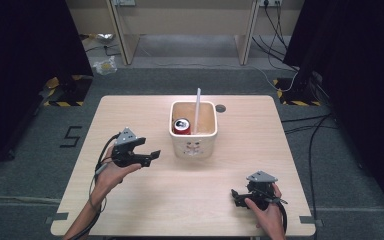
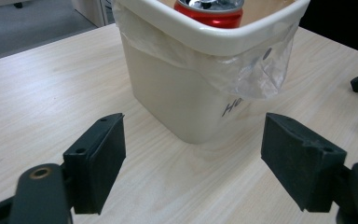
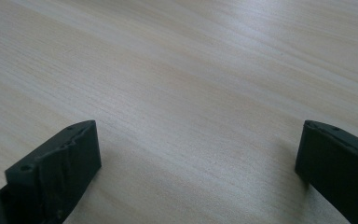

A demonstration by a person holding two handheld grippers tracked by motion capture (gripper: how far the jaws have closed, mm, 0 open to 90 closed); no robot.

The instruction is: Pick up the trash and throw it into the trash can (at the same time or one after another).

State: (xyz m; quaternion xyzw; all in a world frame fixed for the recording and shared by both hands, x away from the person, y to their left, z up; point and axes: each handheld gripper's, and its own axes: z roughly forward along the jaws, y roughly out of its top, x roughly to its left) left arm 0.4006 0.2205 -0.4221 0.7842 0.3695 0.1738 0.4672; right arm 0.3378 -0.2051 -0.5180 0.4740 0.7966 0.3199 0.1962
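Resting at lower right of the high view, near the bottom edge of the surface point(image 1: 145, 210): right tool point(image 1: 241, 196), released, nothing between the jaws, bare wood grain ahead in the right gripper view. Held at centre left of the high view: left tool point(image 1: 150, 154), released, jaws spread wide and empty, aimed toward frame centre. Standing just beyond the left tool's tips, apart from them: cream bin point(image 1: 194, 145), upright, lined with a clear bag point(image 2: 254, 77) folded over the rim. Inside the bin, toward its left wall: red can point(image 1: 182, 125), upright, long axis vertical, top below the rim. Leaning in the bin's right half: white straw point(image 1: 197, 107), rising past the rim toward the upper frame. Judged nearer to the bin: left tool. Judged relation for approach: bin directly ahead of the left jaws, slightly wider than the gap as seen in the left gripper view.
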